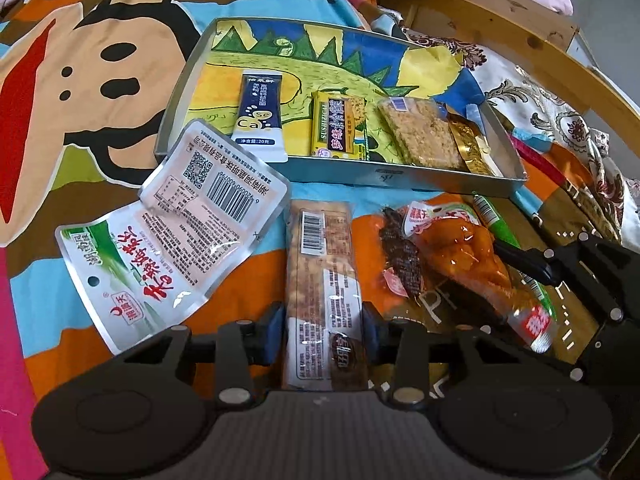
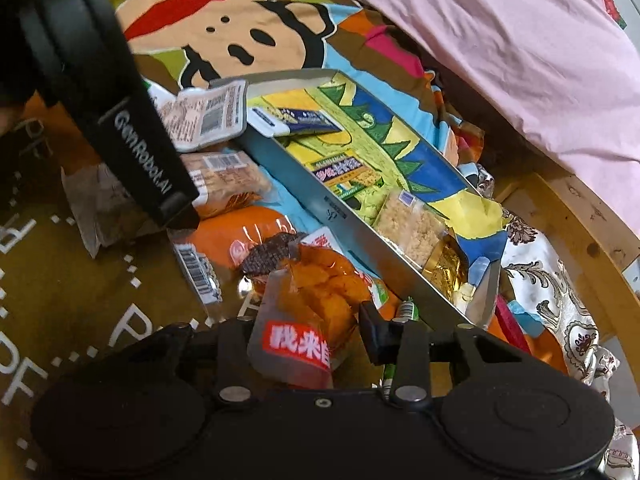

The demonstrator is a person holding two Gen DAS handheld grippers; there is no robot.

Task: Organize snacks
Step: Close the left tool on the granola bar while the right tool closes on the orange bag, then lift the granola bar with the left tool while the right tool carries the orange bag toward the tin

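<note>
On the far left of the left wrist view, a white foil pouch with green and red print (image 1: 132, 280) lies flat on the cartoon-monkey bedspread (image 1: 80, 92), its lower corner cut off behind the gripper body. A second white pouch showing a barcode and QR code (image 1: 216, 176) overlaps it and leans on the near wall of the shallow metal tray with a dinosaur drawing on its floor (image 1: 348, 178).

In the middle, the left gripper (image 1: 324, 332) is closed narrowly on a long clear-wrapped peanut bar (image 1: 320, 264); its blue-padded fingers (image 1: 272, 330) press both long edges. The bar's near end is hidden under the gripper.

Inside the tray sit a navy-and-white stick sachet (image 1: 260, 116), a yellow-green wrapped bar (image 1: 340, 128) and a clear-wrapped pale crumbly bar with a gold end (image 1: 432, 136), side by side along the near wall. The tray's far half is bare.

To the right, a dark dried strip in a clear wrapper (image 1: 400, 260) lies beside an orange vacuum pouch with a red-and-white label (image 2: 316, 304). The right gripper (image 2: 308, 344) grips that pouch's label end between narrowly set fingers; the left finger is mostly hidden behind the pouch. A thin green-wrapped stick (image 1: 504, 232) is partly buried beneath. A wooden bed frame (image 1: 500, 12) bounds the right side, and a pink sheet (image 2: 500, 40) covers the far edge.
</note>
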